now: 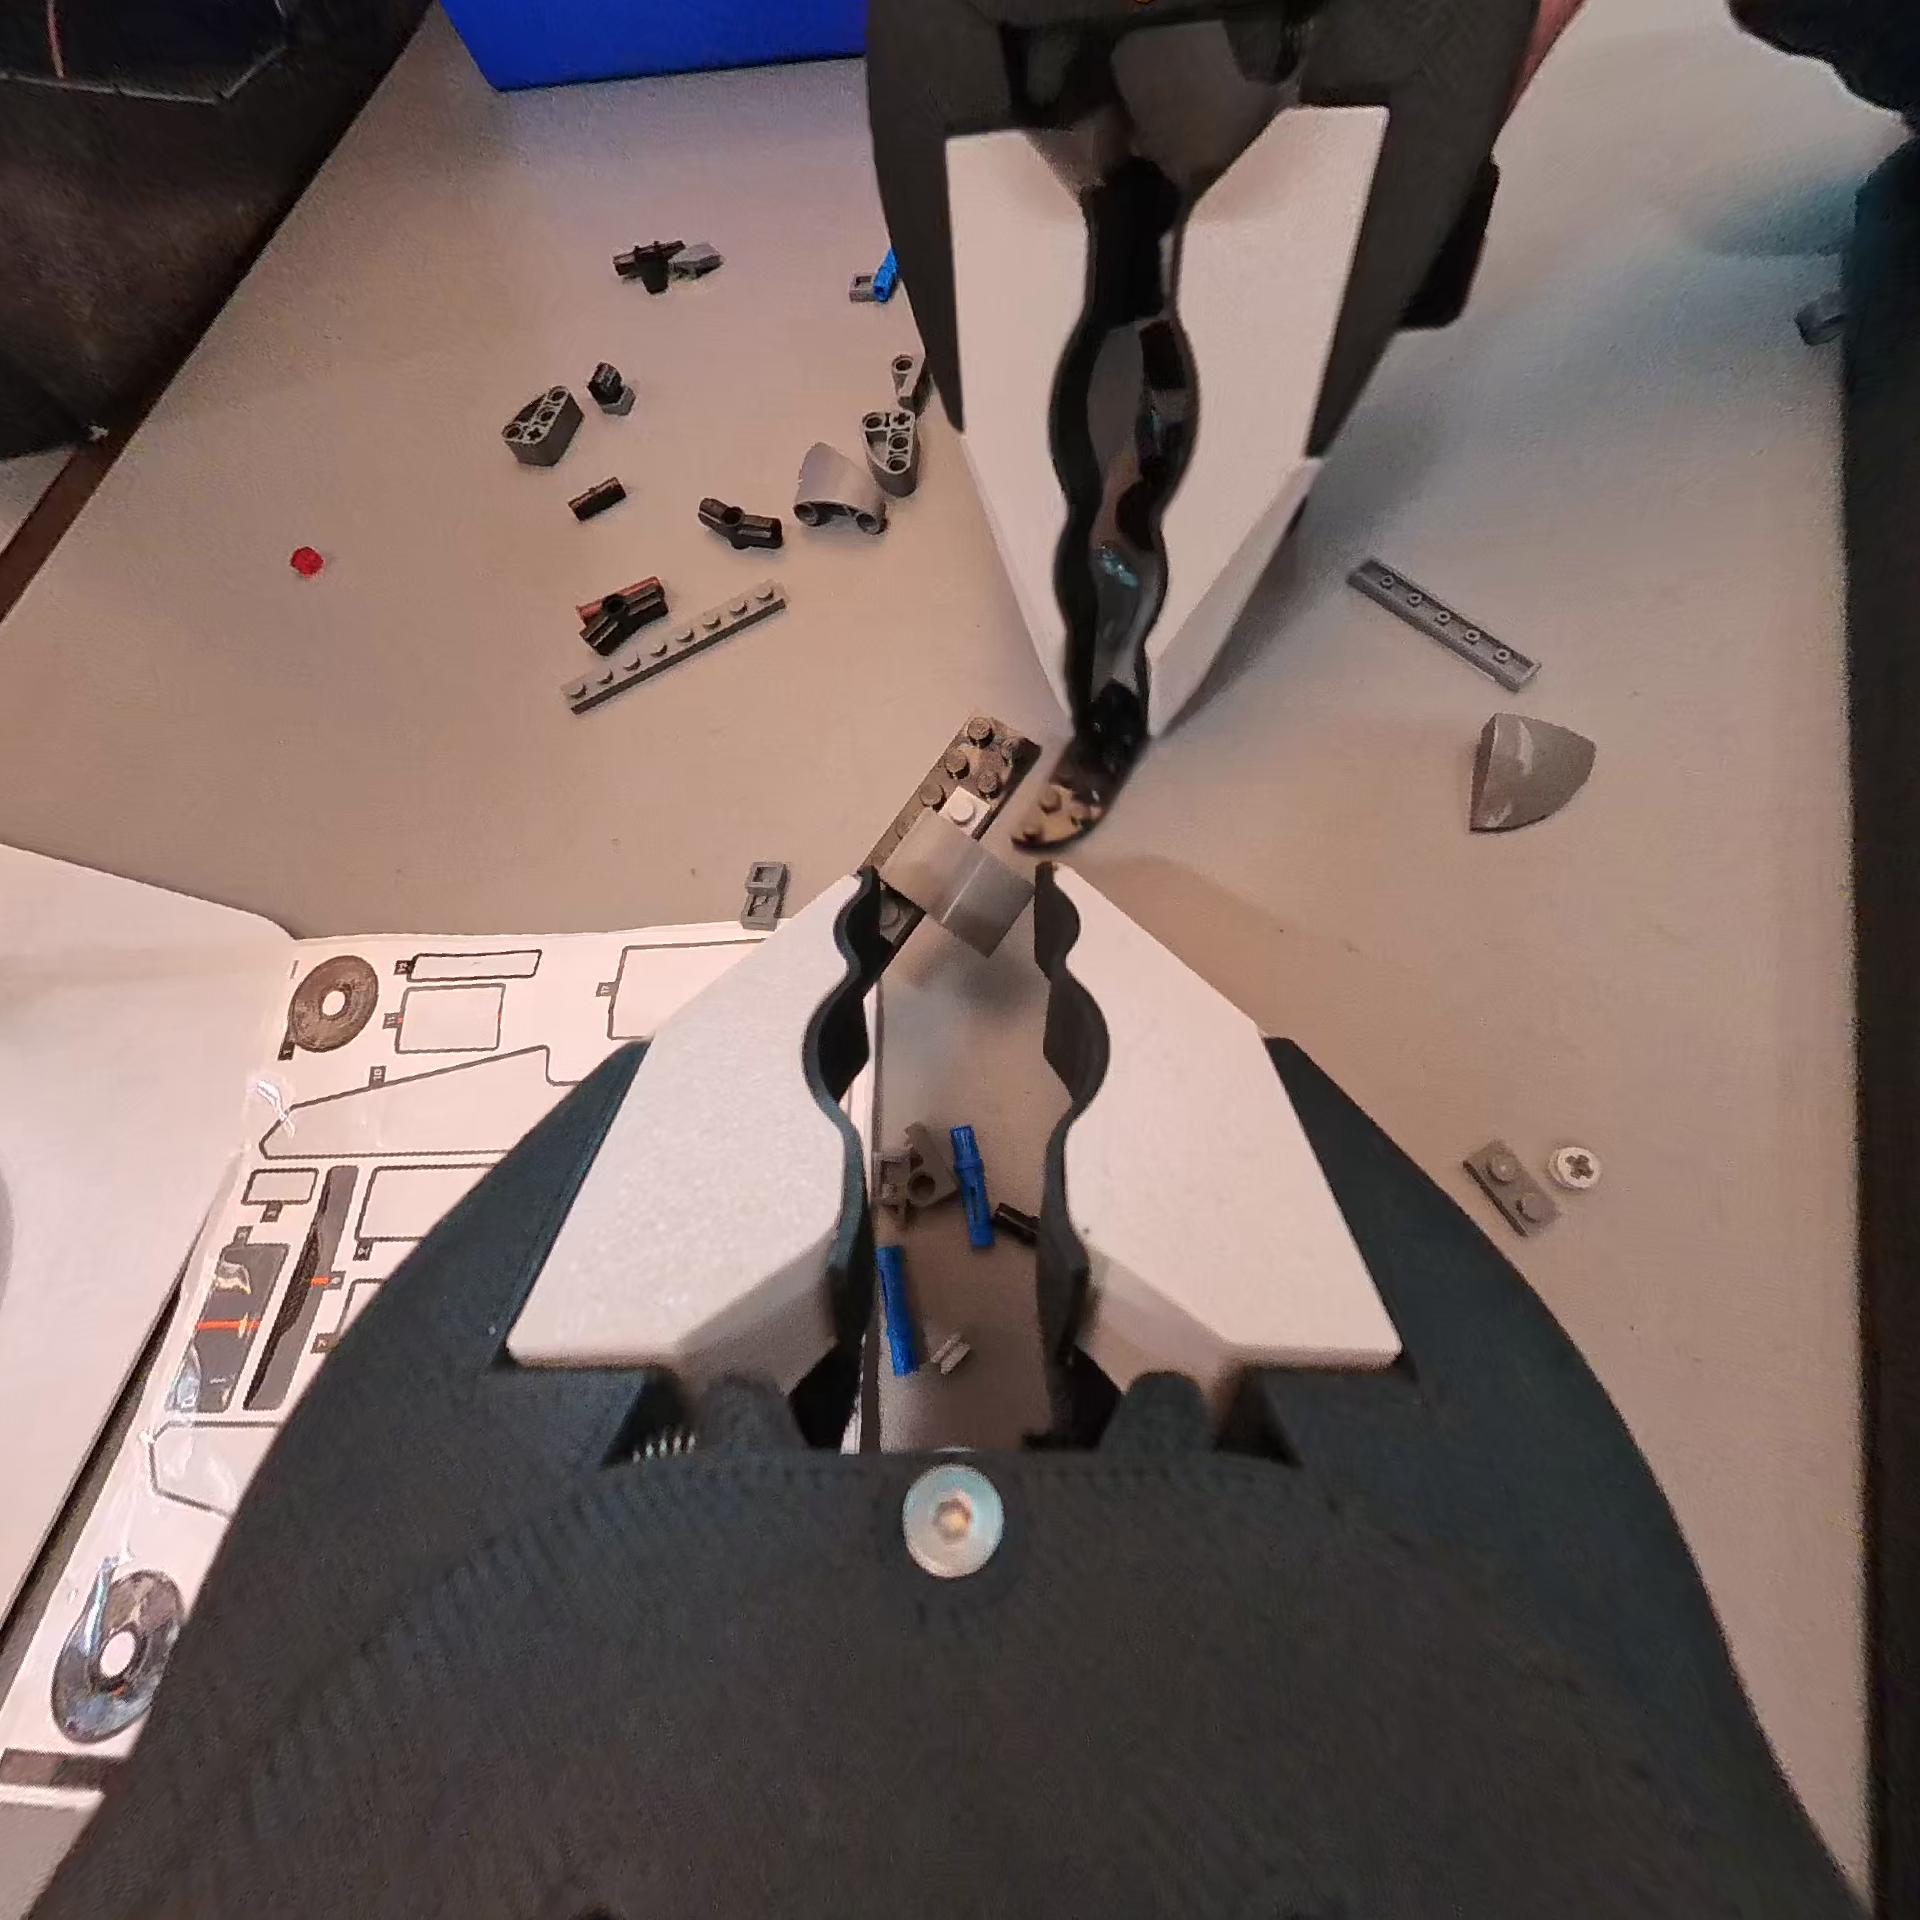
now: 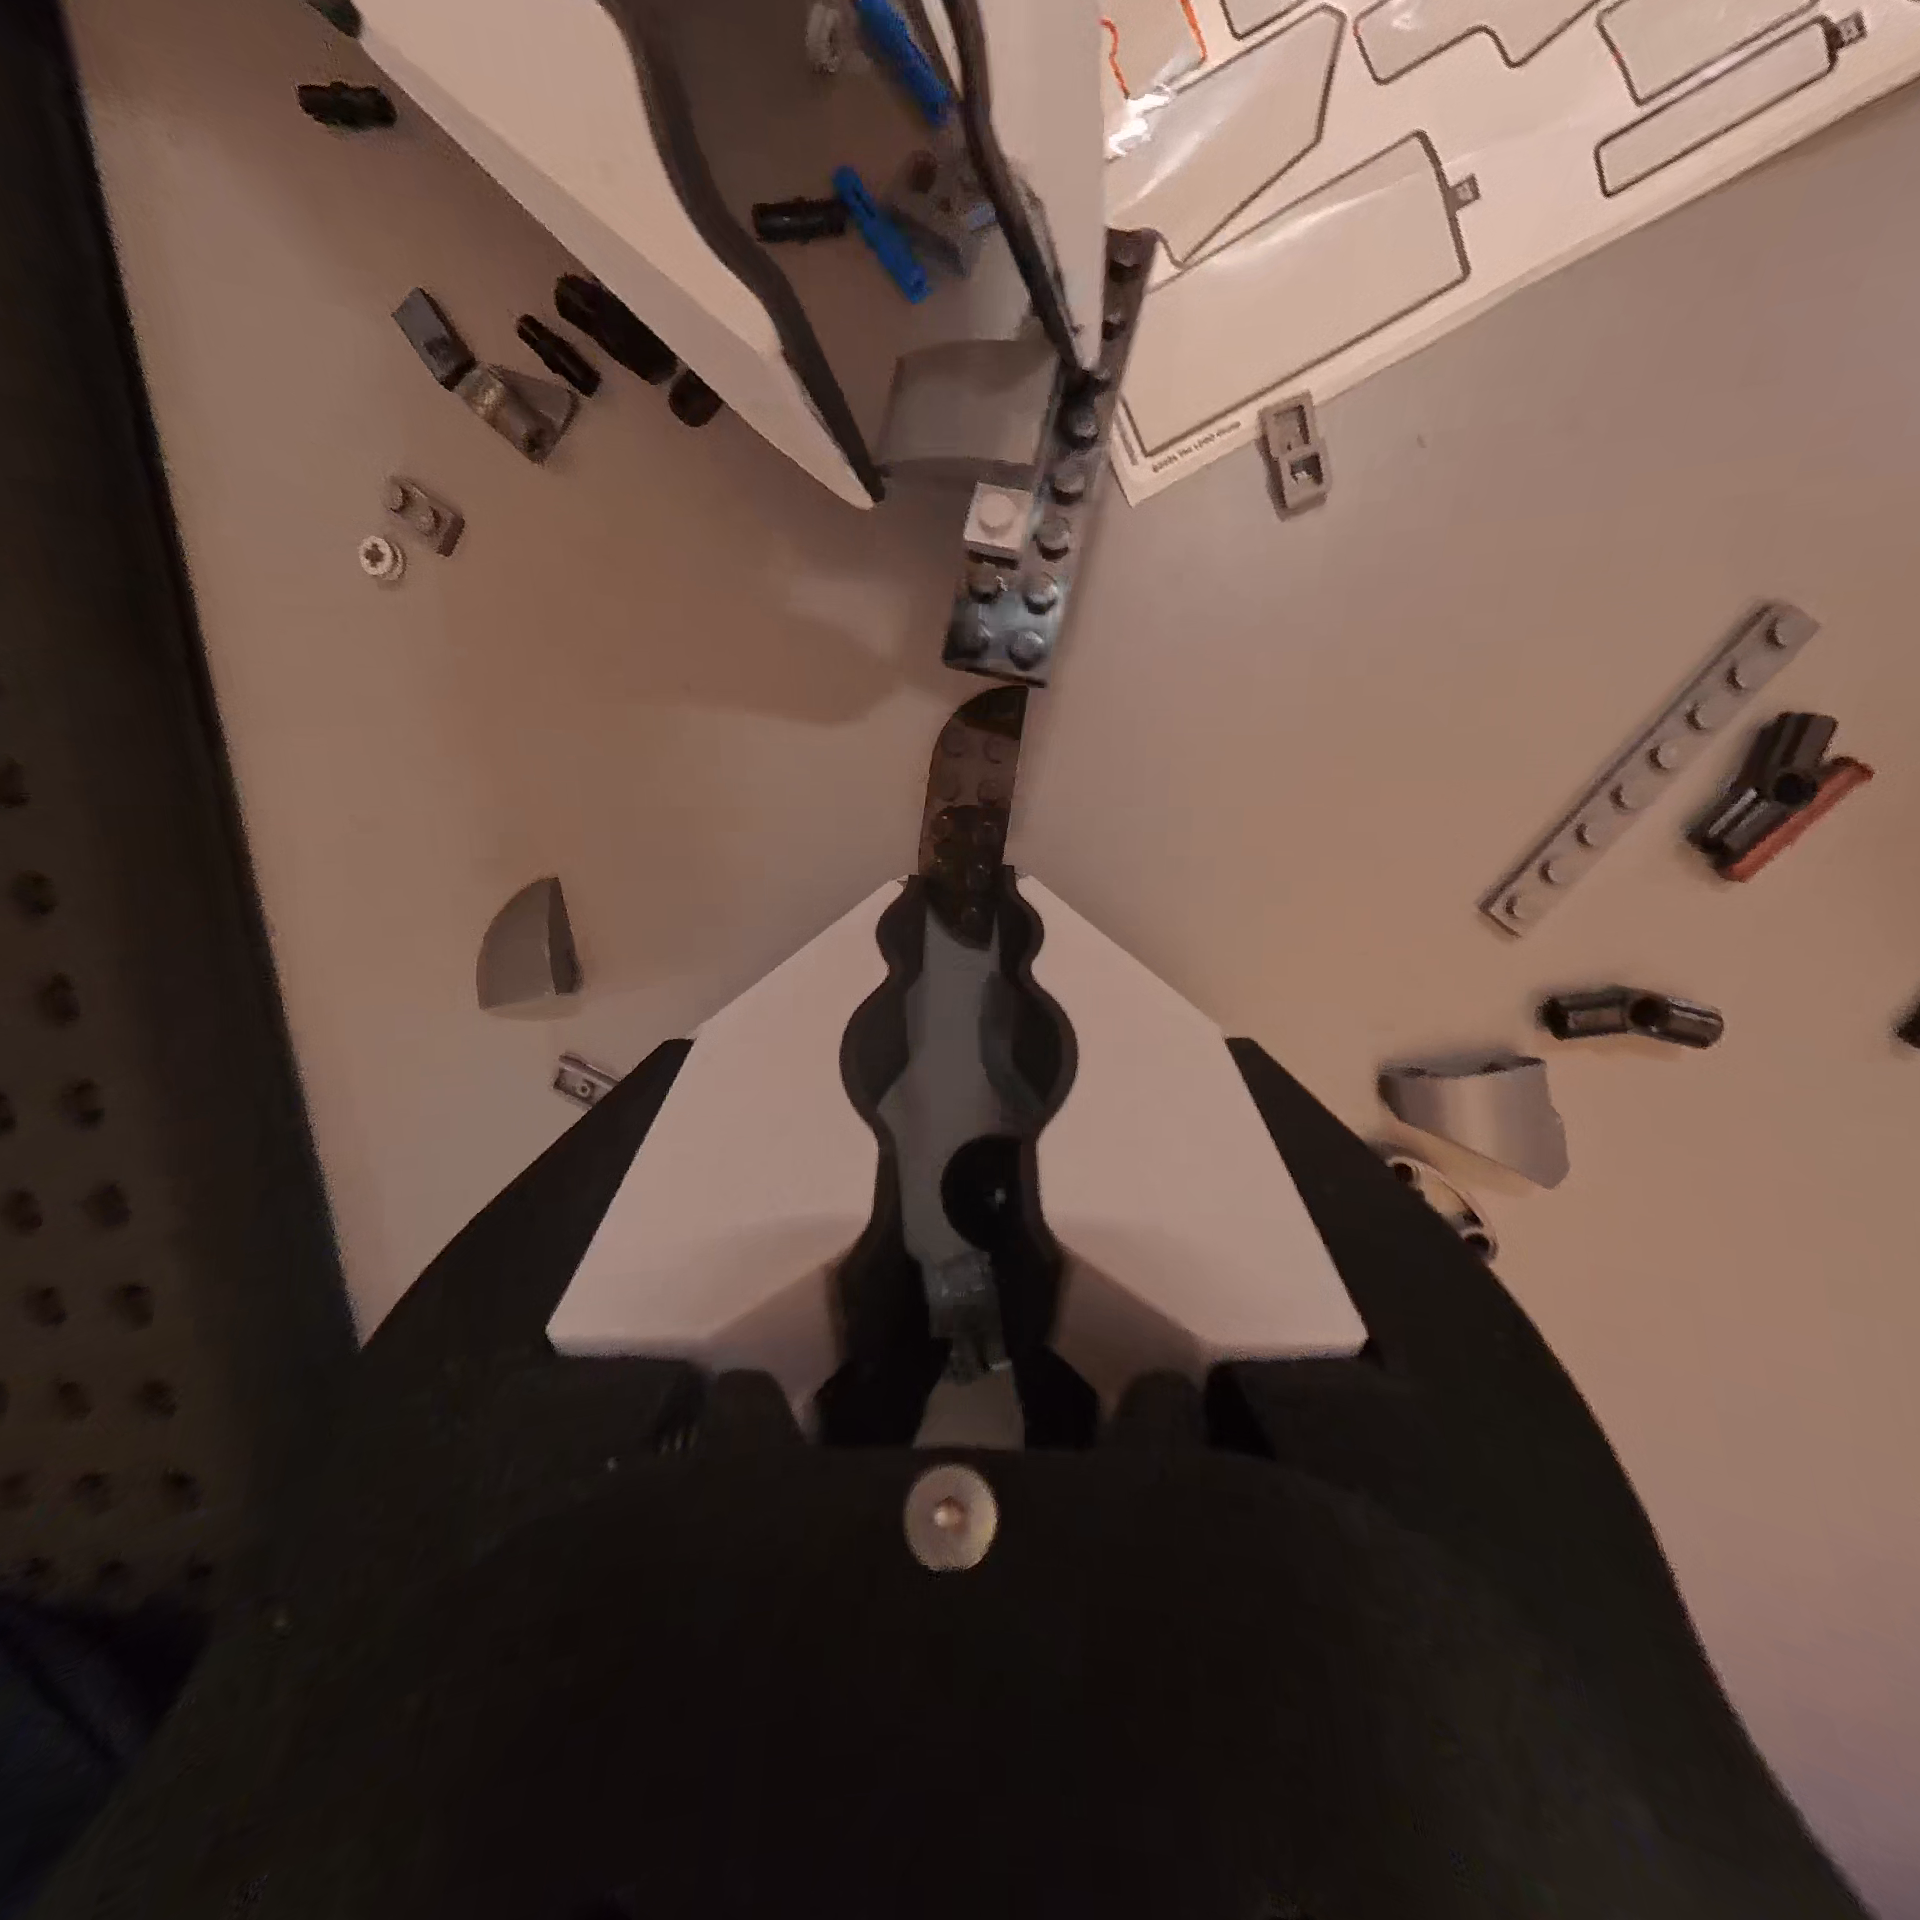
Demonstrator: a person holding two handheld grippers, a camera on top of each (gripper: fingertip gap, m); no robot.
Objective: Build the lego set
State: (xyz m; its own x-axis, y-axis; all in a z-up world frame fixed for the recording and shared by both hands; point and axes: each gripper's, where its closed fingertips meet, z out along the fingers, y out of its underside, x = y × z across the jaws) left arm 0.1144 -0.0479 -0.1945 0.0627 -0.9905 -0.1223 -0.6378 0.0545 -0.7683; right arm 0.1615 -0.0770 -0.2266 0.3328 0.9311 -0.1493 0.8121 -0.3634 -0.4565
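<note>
My left gripper (image 1: pixel 954 883) is shut on a small lego assembly (image 1: pixel 961 805) and holds it above the table. The assembly is a long dark studded plate carrying a grey curved slope brick (image 1: pixel 961 883) and a small white stud piece. From the right wrist view, the left gripper (image 2: pixel 971 431) clamps the slope (image 2: pixel 961 416) and the dark plate (image 2: pixel 1060 520). My right gripper (image 2: pixel 964 883) is shut on a black rounded plate (image 2: pixel 971 790). The plate's free end almost meets the end of the dark plate. The right gripper (image 1: pixel 1117 717) also shows from above in the left wrist view.
A white sticker sheet and booklet (image 1: pixel 416 1039) lie at the near left. Loose pieces are scattered on the grey table: a long grey plate (image 1: pixel 675 644), a shorter grey plate (image 1: pixel 1444 623), a grey quarter dome (image 1: pixel 1527 769), blue pins (image 1: pixel 971 1184). A dark studded surface (image 2: pixel 62 1039) borders the table. My hands' fingertips stand some 7 centimeters from each other.
</note>
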